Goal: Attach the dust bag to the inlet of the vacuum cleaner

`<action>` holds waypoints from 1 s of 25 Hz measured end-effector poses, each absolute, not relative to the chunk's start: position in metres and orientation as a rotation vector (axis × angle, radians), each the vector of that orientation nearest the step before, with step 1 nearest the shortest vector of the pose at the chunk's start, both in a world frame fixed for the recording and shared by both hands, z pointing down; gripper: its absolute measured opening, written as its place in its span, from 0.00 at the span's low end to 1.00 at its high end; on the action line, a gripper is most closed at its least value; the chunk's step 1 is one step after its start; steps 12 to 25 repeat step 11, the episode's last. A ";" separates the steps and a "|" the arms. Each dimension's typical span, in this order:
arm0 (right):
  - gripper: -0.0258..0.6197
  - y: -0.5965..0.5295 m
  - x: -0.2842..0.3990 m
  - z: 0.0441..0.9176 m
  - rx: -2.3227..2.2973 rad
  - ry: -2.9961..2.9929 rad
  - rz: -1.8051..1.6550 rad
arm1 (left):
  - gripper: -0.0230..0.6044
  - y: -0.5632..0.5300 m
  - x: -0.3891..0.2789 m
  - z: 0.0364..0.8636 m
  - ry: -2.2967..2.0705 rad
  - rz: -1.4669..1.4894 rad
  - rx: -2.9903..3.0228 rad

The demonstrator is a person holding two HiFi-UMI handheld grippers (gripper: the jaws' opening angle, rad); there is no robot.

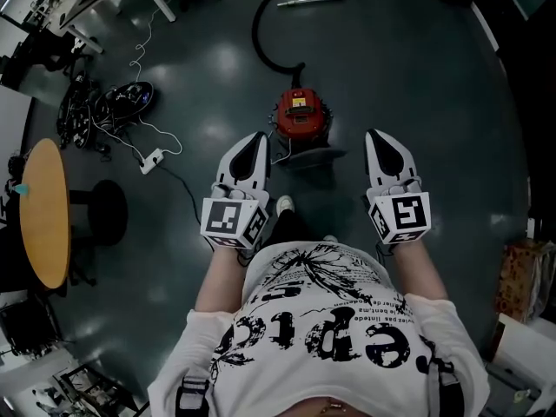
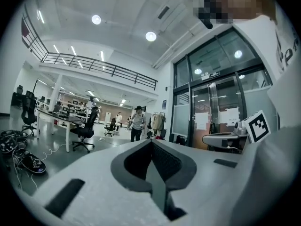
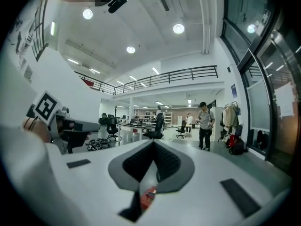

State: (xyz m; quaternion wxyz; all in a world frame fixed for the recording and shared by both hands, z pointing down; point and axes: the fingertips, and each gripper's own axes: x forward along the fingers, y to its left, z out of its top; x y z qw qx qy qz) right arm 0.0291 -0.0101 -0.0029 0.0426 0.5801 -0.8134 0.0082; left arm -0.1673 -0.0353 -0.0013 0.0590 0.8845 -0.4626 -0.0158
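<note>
Sitting on the floor, the red vacuum cleaner (image 1: 300, 115) lies ahead of and below both grippers, nearer the left gripper (image 1: 257, 139) than the right gripper (image 1: 380, 137). Both are closed and empty. The dark shape (image 1: 314, 156) at its base might be the dust bag, hard to say.

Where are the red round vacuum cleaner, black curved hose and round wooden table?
red round vacuum cleaner (image 1: 300, 118): head view, its top lid.
black curved hose (image 1: 256, 31): head view, the bend's left side.
round wooden table (image 1: 43, 215): head view, bare tabletop.

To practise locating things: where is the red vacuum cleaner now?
In the head view the red vacuum cleaner stands on the floor beyond and between the left tool and the right tool, nearer the left, its black hose looping away.
</note>
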 end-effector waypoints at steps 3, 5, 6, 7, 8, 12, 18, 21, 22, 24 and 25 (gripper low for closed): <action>0.04 -0.013 0.030 -0.001 1.772 -2.497 0.019 | 0.04 -0.039 -0.166 0.001 -1.419 -0.048 2.670; 0.04 -0.014 0.029 0.000 1.772 -2.503 0.028 | 0.04 -0.039 -0.169 0.002 -1.433 -0.049 2.658; 0.04 -0.014 0.028 0.000 1.772 -2.505 0.033 | 0.04 -0.039 -0.171 0.002 -1.439 -0.048 2.653; 0.04 -0.013 0.026 -0.001 1.773 -2.506 0.035 | 0.04 -0.040 -0.173 0.001 -1.443 -0.045 2.650; 0.04 -0.014 0.025 -0.003 1.775 -2.506 0.036 | 0.04 -0.040 -0.174 -0.001 -1.447 -0.043 2.649; 0.04 -0.015 0.024 -0.010 1.781 -2.502 0.033 | 0.04 -0.042 -0.176 -0.006 -1.453 -0.038 2.650; 0.04 -0.015 0.024 -0.010 1.781 -2.502 0.033 | 0.04 -0.042 -0.176 -0.006 -1.453 -0.038 2.650; 0.04 -0.015 0.024 -0.010 1.781 -2.502 0.033 | 0.04 -0.042 -0.176 -0.006 -1.453 -0.038 2.650; 0.04 -0.015 0.024 -0.010 1.781 -2.502 0.033 | 0.04 -0.042 -0.176 -0.006 -1.453 -0.038 2.650; 0.04 -0.015 0.024 -0.010 1.781 -2.502 0.033 | 0.04 -0.042 -0.176 -0.006 -1.453 -0.038 2.650; 0.04 -0.015 0.024 -0.010 1.781 -2.502 0.033 | 0.04 -0.042 -0.176 -0.006 -1.453 -0.038 2.650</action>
